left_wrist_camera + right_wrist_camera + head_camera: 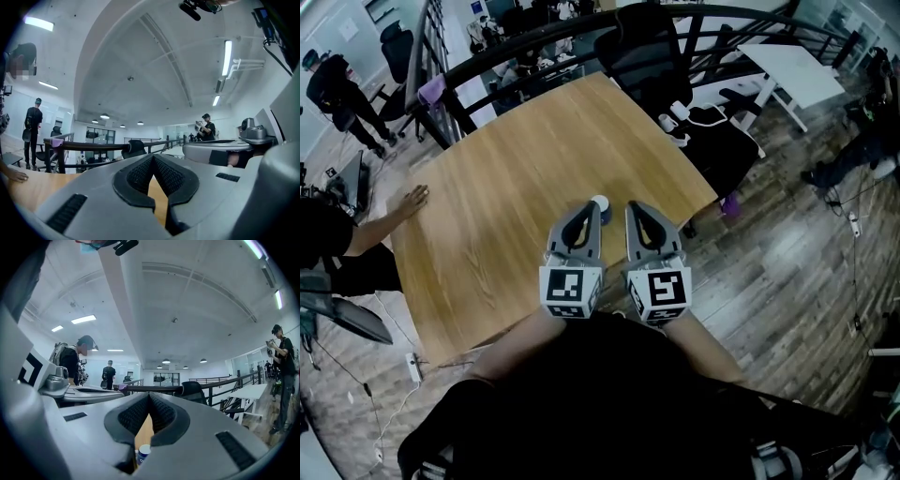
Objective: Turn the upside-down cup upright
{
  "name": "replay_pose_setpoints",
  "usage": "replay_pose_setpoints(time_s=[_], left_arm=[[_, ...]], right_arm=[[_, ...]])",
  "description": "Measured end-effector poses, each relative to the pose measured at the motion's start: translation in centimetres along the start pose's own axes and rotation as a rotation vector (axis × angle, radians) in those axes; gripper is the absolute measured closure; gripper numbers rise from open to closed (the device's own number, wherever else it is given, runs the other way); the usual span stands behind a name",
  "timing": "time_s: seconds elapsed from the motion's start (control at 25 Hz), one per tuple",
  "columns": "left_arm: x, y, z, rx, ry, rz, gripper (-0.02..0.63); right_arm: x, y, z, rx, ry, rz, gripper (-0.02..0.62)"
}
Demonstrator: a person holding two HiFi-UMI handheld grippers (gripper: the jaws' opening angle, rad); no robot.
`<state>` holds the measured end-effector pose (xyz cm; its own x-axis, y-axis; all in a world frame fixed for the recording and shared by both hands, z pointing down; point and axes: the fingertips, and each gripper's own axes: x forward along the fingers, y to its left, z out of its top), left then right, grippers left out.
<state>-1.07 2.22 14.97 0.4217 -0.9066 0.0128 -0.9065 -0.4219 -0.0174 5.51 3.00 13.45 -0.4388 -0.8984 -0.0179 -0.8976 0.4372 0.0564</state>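
— While you hold both grippers out level over the pale wooden bench (511, 178), your left tongs (581, 210) are pressed fully together, with nothing between them.

— And my right one?

— Your right tongs (636, 210) are the same: closed tip to tip and empty. Your two grippers sit side by side, close in front of your body.

— Where is the cup?

— Your small blue cup with a white top (600, 203) stands on the bench near your edge of it. In the head view it shows in the gap between the two pairs of tips. In your right gripper view you can see it low down, through the opening under the closed pads, so it sits below the tongs rather than in them. Neither gripper has hold of it.

— Is it the right way up?

— You cannot tell from these views; it is too small and mostly covered.

— Anything else on the bench?

— Another person's hand (412, 199) rests flat at the left edge, well apart from your cup.
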Motion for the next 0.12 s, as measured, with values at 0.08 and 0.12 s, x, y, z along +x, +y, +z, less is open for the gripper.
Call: replay_pose_setpoints(time_s=[0.08,0.12], left_arm=[[0.06,-0.24,0.48,0.009,-0.011,0.000,0.598],[0.06,-0.37,0.67,0.013,-0.016,0.000,0.598]], right_arm=[[-0.07,-0.14,0.44,0.000,-0.012,0.002,0.583],[-0.11,-0.22,0.64,0.001,-0.017,0.003,0.583]])
